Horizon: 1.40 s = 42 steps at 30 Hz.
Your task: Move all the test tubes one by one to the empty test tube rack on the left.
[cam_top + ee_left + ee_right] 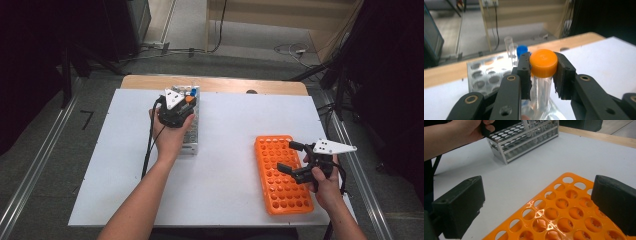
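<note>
1. Glossy orange plastic rack with round holes (564,217), smooth, throwing bright glare.
2. Silvery brushed-metal tube rack (524,140), dull sheen on bars and perforated top plate.
3. Clear, smooth plastic-looking tube (541,87) topped with a matt orange plastic screw cap (543,62).
4. Shiny blue plastic cap (522,50) behind.
5. Matt black left gripper (543,75), pads rough at the edges.
6. Matt white tabletop sheet (225,165); pale, smooth wooden table edge (225,84).

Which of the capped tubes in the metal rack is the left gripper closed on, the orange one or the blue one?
The orange-capped tube: the left gripper clamps its cap between the pads. The blue-capped tube stands behind, untouched.
</note>
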### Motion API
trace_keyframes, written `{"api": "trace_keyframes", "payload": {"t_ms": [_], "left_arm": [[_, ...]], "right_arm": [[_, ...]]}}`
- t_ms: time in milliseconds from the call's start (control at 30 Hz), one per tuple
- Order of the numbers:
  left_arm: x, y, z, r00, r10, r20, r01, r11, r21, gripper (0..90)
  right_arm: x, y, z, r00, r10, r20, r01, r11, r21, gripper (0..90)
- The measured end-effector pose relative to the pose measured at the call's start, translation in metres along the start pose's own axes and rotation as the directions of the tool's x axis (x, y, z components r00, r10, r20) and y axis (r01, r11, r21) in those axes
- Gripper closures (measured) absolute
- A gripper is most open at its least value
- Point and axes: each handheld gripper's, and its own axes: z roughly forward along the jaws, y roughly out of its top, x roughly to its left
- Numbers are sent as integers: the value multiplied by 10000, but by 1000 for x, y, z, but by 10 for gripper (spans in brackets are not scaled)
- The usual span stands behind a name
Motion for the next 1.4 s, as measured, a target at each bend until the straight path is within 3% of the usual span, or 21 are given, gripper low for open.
{"api": "trace_keyframes", "payload": {"t_ms": [200, 233, 300, 367, 433, 533, 567, 633, 733, 833, 900, 967, 1067, 1133, 1233, 1300, 1400], "left_arm": [[4, 1, 2, 9998, -190, -20, 191, 9996, 223, 577], [3, 1, 2, 9999, -82, -59, 84, 9996, 263, 579], [1, 3, 2, 9997, 228, -84, -225, 9993, 304, 687], [-3, 4, 3, 9986, 505, -133, -498, 9977, 460, 697], [-9, 6, 6, 9949, 932, -395, -901, 9933, 728, 697], [-16, 8, 17, 9874, 1474, -583, -1352, 9751, 1758, 690], [-16, 8, 18, 9883, 1409, -588, -1280, 9745, 1841, 682], [-11, 6, 20, 9950, 901, -441, -794, 9760, 2028, 644], [-4, 5, 16, 9999, 94, -53, -84, 9863, 1645, 453], [2, 5, 8, 9975, -619, 340, 574, 9910, 1207, 316], [4, 5, 2, 9950, -830, 559, 774, 9925, 949, 224], [5, 5, -4, 9918, -928, 876, 863, 9934, 755, 122], [6, 4, -18, 9847, -1012, 1419, 963, 9945, 412, 37], [6, 2, -27, 9810, -1044, 1632, 1030, 9945, 173, 18], [4, -4, -42, 9751, -789, 2073, 820, 9966, -66, 0], [3, -9, -53, 9680, -691, 2411, 759, 9969, -190, 0], [3, -18, -70, 9636, -563, 2612, 683, 9970, -371, 0]], "right_arm": [[0, -1, 0, 10000, 31, 3, -31, 10000, -3, 0], [-1, -1, 0, 10000, 20, 17, -20, 10000, -8, 0], [-1, -1, 0, 10000, 22, 43, -22, 10000, -17, 0], [-2, -1, -1, 10000, 33, 48, -33, 10000, -40, 0], [-2, -1, -1, 10000, 48, 65, -48, 10000, -55, 0], [-2, -1, 0, 10000, 49, 67, -49, 10000, -58, 0], [-2, -1, 0, 10000, 42, 68, -41, 10000, -50, 0], [-2, -1, 0, 10000, 43, 63, -43, 10000, -41, 0], [-2, -1, -1, 9999, 66, 78, -65, 10000, -60, 0], [-4, -2, -2, 9999, 62, 95, -60, 9999, -144, 0], [-4, -2, -3, 9999, 152, 83, -150, 9997, -183, 0], [-5, -2, -3, 9997, 204, 116, -201, 9995, -225, 0], [-6, -3, -3, 9996, 230, 135, -227, 9995, -239, 0], [-6, -3, -3, 9996, 239, 145, -236, 9995, -211, 0], [-6, -4, -2, 9996, 195, 179, -192, 9997, -171, 0], [-7, -5, -1, 9995, 208, 217, -204, 9997, -151, 0], [-8, -6, -2, 9994, 219, 251, -216, 9997, -136, 0]]}}
